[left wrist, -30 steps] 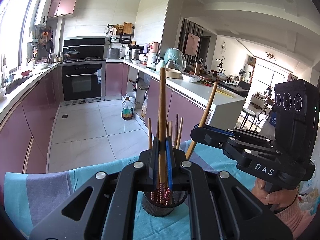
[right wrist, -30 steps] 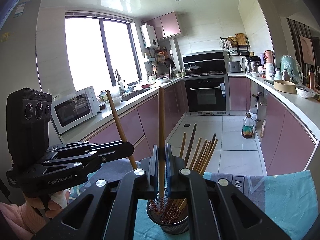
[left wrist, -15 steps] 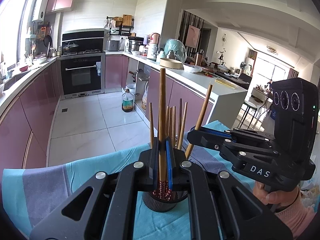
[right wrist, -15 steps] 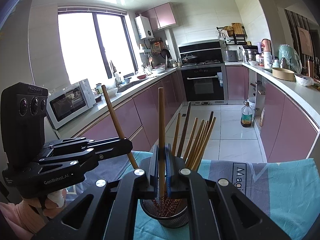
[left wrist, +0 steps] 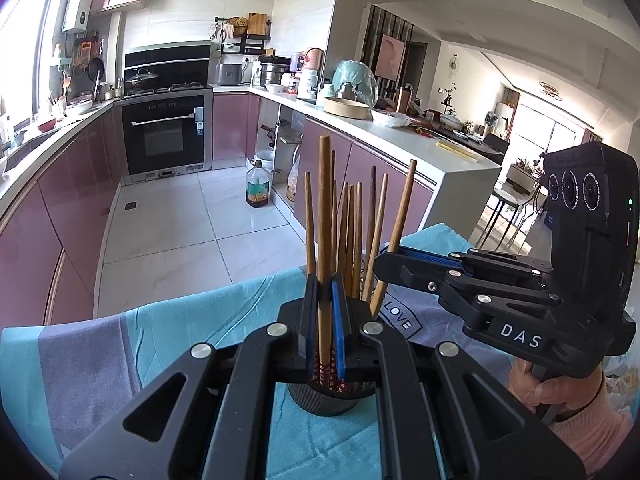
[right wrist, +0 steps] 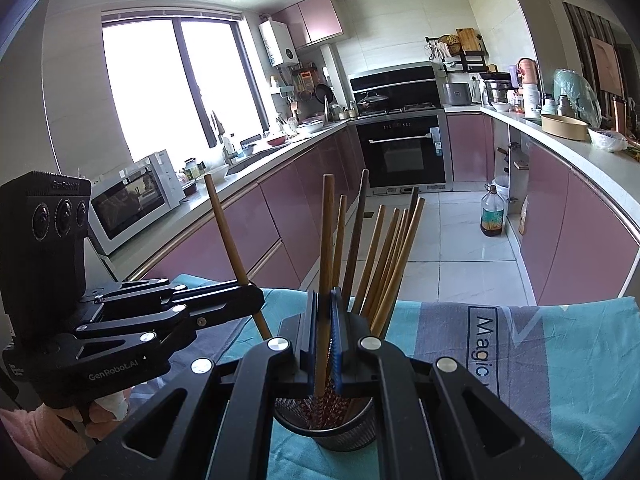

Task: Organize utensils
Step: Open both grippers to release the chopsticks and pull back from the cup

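i look down a u-shaped kitchen with glossy mauve-pink lower cabinets (right wrist: 288,216) under pale countertops (left wrist: 416,142). the floor is large glossy white tiles (left wrist: 168,236) that throw back daylight. at the far end a black built-in oven with a steel bar handle (right wrist: 404,152) sits under a black range hood (right wrist: 392,80). a wide dark-framed window (right wrist: 176,92) glows white on the left wall, with a white microwave (right wrist: 132,200) on the counter below it. pink wall cabinets (right wrist: 316,20) hang beside a white water heater (right wrist: 278,44). a plastic bottle of brown liquid (left wrist: 258,190) stands on the floor. off to the right, past a white pillar (left wrist: 304,28), a bright living area (left wrist: 532,132) opens.
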`<act>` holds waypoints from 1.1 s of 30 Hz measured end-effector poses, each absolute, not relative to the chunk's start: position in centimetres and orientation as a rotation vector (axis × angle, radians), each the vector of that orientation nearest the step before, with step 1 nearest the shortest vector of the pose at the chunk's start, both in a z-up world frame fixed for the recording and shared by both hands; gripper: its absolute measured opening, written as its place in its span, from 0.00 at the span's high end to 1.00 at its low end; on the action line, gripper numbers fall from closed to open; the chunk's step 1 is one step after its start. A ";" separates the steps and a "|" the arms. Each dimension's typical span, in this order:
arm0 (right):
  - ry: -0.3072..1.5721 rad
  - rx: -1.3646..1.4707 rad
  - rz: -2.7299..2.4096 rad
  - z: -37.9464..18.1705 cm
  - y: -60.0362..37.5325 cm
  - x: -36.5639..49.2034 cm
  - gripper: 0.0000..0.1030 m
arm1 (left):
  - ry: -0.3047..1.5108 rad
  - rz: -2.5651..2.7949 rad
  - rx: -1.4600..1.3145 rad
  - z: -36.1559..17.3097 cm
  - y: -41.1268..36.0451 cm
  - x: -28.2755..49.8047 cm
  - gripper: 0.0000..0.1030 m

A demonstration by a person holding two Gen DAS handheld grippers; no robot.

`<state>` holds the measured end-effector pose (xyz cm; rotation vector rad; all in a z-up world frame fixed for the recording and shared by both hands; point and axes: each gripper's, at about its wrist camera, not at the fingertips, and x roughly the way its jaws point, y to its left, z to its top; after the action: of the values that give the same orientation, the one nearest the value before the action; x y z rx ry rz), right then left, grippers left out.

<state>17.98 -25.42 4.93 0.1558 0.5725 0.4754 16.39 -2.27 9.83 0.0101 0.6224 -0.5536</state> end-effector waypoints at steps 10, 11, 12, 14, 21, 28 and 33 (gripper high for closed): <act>0.587 0.166 0.456 4.4 -25.9 18.5 0.94 | 0.646 -0.549 0.014 8.6 -2.4 17.4 0.93; 0.588 0.168 0.454 4.4 -26.0 18.6 0.94 | 0.646 -0.547 0.014 8.5 -2.4 17.5 0.93; 0.590 0.171 0.452 4.3 -26.0 18.8 0.94 | 0.646 -0.546 0.013 8.5 -2.4 17.6 0.93; 0.592 0.176 0.451 4.2 -26.1 18.8 0.94 | 0.648 -0.543 0.013 8.2 -2.2 17.7 0.93; 0.595 0.179 0.444 4.1 -26.0 18.9 0.94 | 0.664 -0.539 0.013 7.1 -2.5 18.4 0.92; 0.596 0.186 0.431 3.9 -26.3 19.0 0.93 | 0.680 -0.531 0.005 5.9 -2.6 19.5 0.92; 0.586 0.192 0.418 4.1 -26.3 18.7 0.91 | 0.681 -0.529 -0.003 5.2 -2.4 19.6 0.85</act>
<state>18.75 -26.30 4.07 0.1916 0.5861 0.4180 19.59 -2.40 5.21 -0.0029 0.6811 -0.5286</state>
